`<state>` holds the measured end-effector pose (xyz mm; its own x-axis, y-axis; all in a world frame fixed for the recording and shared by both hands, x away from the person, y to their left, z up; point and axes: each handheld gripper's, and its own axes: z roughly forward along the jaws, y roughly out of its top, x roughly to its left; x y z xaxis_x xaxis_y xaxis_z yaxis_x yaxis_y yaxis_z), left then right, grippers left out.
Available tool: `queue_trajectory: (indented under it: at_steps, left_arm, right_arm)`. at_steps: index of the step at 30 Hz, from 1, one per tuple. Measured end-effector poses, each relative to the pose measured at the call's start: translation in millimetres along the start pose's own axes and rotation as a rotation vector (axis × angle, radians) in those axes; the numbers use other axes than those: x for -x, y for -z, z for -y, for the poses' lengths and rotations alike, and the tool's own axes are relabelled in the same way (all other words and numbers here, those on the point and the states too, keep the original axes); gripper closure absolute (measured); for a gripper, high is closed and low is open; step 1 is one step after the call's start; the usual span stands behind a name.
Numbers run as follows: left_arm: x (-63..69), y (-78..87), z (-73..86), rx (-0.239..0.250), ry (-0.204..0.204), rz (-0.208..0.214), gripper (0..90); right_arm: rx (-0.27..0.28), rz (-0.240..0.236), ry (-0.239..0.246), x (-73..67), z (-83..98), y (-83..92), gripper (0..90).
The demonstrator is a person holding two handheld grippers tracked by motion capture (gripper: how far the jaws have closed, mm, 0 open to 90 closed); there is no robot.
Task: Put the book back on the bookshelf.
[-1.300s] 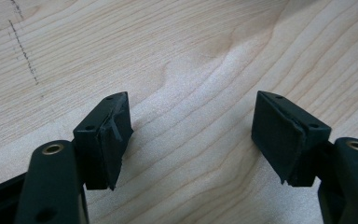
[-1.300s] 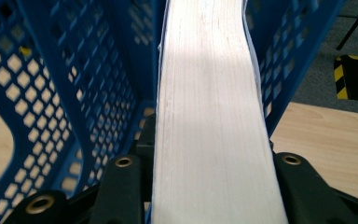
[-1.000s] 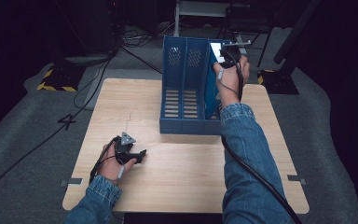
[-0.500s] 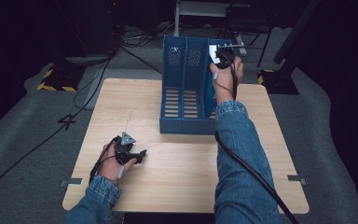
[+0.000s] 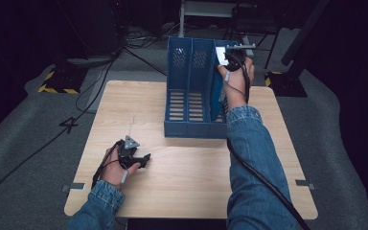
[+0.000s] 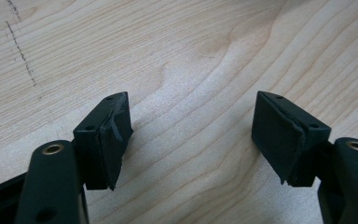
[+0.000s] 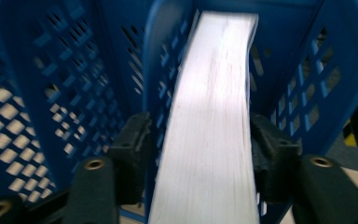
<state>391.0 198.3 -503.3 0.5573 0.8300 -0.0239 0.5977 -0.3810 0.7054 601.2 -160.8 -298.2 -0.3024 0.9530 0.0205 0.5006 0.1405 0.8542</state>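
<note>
Right gripper view: the right gripper (image 7: 205,149) has just been opening, and the white book (image 7: 212,116) stands between its fingers (image 7: 133,140) in the end slot of the blue file rack (image 5: 191,96), a gap on the left side. Left gripper (image 6: 191,135) rests spread over the bare table (image 6: 191,56)

Setting: you are working in a recording studio or lab, not a home. Evidence: 1 bare wooden table (image 5: 187,191) on grey carpet (image 5: 24,143); black, unlit surroundings; loose cables (image 5: 84,96) trailing across the floor; hazard-striped yellow-and-black stand bases (image 5: 52,88); metal equipment frames (image 5: 206,12) behind the table.
</note>
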Motion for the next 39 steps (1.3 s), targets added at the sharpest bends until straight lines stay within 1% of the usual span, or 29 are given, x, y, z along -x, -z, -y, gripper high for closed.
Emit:
queue_trajectory:
  at_steps: [1,5,7,9,10,12,13,14,15,19,22,23,25,30,33,35,38,39]
  left_arm:
    - [-0.3,-0.1,0.0,0.002,0.001,0.0,29.1]
    - [-0.1,0.0,0.2,0.002,0.005,0.001,29.0]
    - [-1.2,1.5,1.6,0.005,0.01,0.005,29.0]
    - [-3.3,3.6,3.9,0.01,0.021,0.01,29.0]
    - [-4.9,5.0,5.0,0.009,0.018,0.01,29.0]
    - [-6.1,6.9,7.3,0.008,0.023,0.009,29.0]
    - [-6.1,8.0,8.4,0.006,0.02,0.002,29.0]
    - [-5.7,8.9,9.3,0.003,0.008,-0.006,28.9]
    - [-5.2,9.6,10.2,0.002,0.004,-0.006,28.7]
    - [-5.2,13.3,13.9,0.001,0.005,-0.004,27.9]
    - [-5.4,15.1,16.1,0.006,0.006,-0.006,27.7]
    - [-5.3,15.6,16.5,0.003,0.009,-0.006,27.7]
    - [-5.2,16.2,17.2,0.004,0.007,-0.007,27.6]
    - [-5.2,16.1,17.2,0.003,0.008,-0.007,27.2]
    - [-5.3,15.6,16.6,0.001,0.009,-0.007,26.7]
    - [-5.6,14.7,16.0,0.005,0.006,-0.007,26.0]
    - [-5.6,14.3,15.6,0.005,0.006,-0.01,25.8]
    - [-5.5,14.2,15.6,0.005,0.008,-0.008,25.8]
  right_arm:
    - [0.005,-0.005,0.002,-0.3,-0.4,4.0,42.2]
    - [0.024,-0.013,0.04,-1.2,-4.2,24.9,41.0]
    - [0.038,-0.018,0.071,-0.4,-4.8,35.9,40.0]
    - [0.052,-0.051,0.074,0.9,-2.9,47.8,39.8]
    - [0.055,-0.071,0.083,1.5,-1.4,55.8,39.5]
    - [0.063,-0.094,0.106,2.5,1.1,69.6,38.8]
    - [0.065,-0.1,0.114,3.3,2.2,75.3,38.9]
    - [0.07,-0.11,0.121,4.4,3.8,82.8,38.6]
    - [0.074,-0.121,0.127,5.8,5.7,89.9,37.9]
    - [0.078,-0.178,0.155,12.8,14.7,116.0,37.5]
    - [0.068,-0.194,0.176,18.4,23.7,131.2,37.4]
    - [0.062,-0.213,0.174,20.5,28.0,136.4,37.3]
    - [0.058,-0.232,0.169,23.0,34.4,143.3,37.2]
    - [0.049,-0.261,0.192,27.7,52.6,161.2,35.9]
    - [0.04,-0.272,0.196,29.3,61.3,168.1,35.4]
    - [0.012,-0.274,0.207,30.8,70.4,172.6,35.3]
    - [-0.022,-0.287,0.211,32.2,80.7,175.5,34.9]
    - [-0.033,-0.281,0.214,32.4,84.8,175.8,34.9]
